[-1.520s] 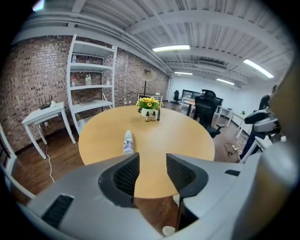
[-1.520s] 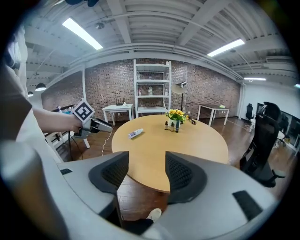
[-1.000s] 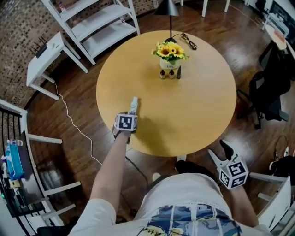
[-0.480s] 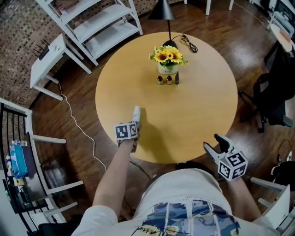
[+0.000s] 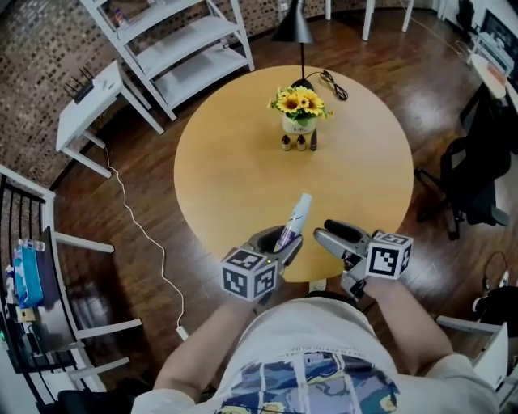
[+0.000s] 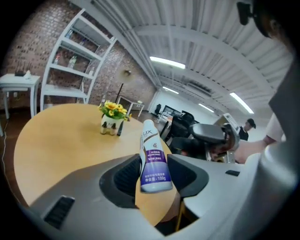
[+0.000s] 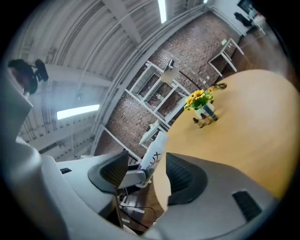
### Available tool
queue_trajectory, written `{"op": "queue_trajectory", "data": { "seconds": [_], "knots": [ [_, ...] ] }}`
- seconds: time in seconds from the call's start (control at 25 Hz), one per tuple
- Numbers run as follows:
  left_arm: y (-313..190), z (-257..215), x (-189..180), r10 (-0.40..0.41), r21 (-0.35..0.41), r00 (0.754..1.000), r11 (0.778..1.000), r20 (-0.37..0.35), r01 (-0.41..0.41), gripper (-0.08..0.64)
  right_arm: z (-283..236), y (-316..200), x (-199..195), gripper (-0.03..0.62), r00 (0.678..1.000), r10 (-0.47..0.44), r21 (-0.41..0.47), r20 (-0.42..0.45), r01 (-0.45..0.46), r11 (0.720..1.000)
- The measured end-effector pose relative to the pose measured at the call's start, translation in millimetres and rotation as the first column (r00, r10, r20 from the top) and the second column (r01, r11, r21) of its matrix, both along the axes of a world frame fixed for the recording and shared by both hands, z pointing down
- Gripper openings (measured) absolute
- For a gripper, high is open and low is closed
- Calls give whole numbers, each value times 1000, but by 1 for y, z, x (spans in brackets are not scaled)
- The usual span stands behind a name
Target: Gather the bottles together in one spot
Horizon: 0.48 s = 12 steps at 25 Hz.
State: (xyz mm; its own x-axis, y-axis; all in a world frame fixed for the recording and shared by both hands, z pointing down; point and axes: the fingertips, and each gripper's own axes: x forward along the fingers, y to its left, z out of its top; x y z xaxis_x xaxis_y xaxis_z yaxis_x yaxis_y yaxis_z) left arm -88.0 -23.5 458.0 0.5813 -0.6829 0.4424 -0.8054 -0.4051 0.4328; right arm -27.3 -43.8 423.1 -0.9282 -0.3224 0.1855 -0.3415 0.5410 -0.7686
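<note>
Left gripper (image 5: 279,244) is clamped on white bottle (image 5: 295,217) with a purple label. The jaws have just been closing, with the bottle between them and its base end held in the pads. The bottle is tilted and held clear of the surface above the near edge of the round wooden worktop (image 5: 227,162). Its cap end points away from the person, toward the worktop centre. "LUX" print is readable on the upper body in the left gripper view.

Right gripper (image 7: 147,164) has its jaws apart and nothing gripped. In the right gripper view the bottle and the left gripper's jaw show through the gap, further off. In the head view the right gripper sits just beside the bottle on its right, not touching, also over the near worktop edge.

On the far side of the worktop is a white flower pot (image 5: 298,123) with sunflowers (image 5: 300,101). Three small dark bottles (image 5: 300,144) stand in a row right in front of the pot, well apart from the held bottle. A black lamp (image 5: 293,24) stands behind the pot, with a coiled black cable (image 5: 330,79) near it.

Off the worktop there is a white shelf unit (image 5: 182,44) at top left and a white side table (image 5: 85,101) at left. A black office chair (image 5: 473,174) is at right, and a white cord (image 5: 133,218) runs along the wood floor.
</note>
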Motion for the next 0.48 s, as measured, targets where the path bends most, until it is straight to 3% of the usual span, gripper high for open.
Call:
{"op": "queue_trajectory", "data": {
  "seconds": [0.12, 0.24, 0.28, 0.48],
  "knots": [
    [30, -29, 10, 57, 91, 998, 994, 34, -60, 190, -7, 23, -28, 281, 995, -49, -53, 85, 54, 997],
    [63, -40, 17, 128, 170, 986, 975, 108, -145, 190, -9, 55, -50, 279, 982, -102, -110, 160, 120, 987],
    [73, -40, 18, 150, 189, 979, 967, 135, -174, 190, -10, 65, -54, 222, 980, -106, -106, 166, 125, 986],
    [118, -34, 12, 301, 181, 935, 925, 187, -334, 195, -18, 108, -60, 201, 997, -68, 49, 40, 66, 997]
  ]
}}
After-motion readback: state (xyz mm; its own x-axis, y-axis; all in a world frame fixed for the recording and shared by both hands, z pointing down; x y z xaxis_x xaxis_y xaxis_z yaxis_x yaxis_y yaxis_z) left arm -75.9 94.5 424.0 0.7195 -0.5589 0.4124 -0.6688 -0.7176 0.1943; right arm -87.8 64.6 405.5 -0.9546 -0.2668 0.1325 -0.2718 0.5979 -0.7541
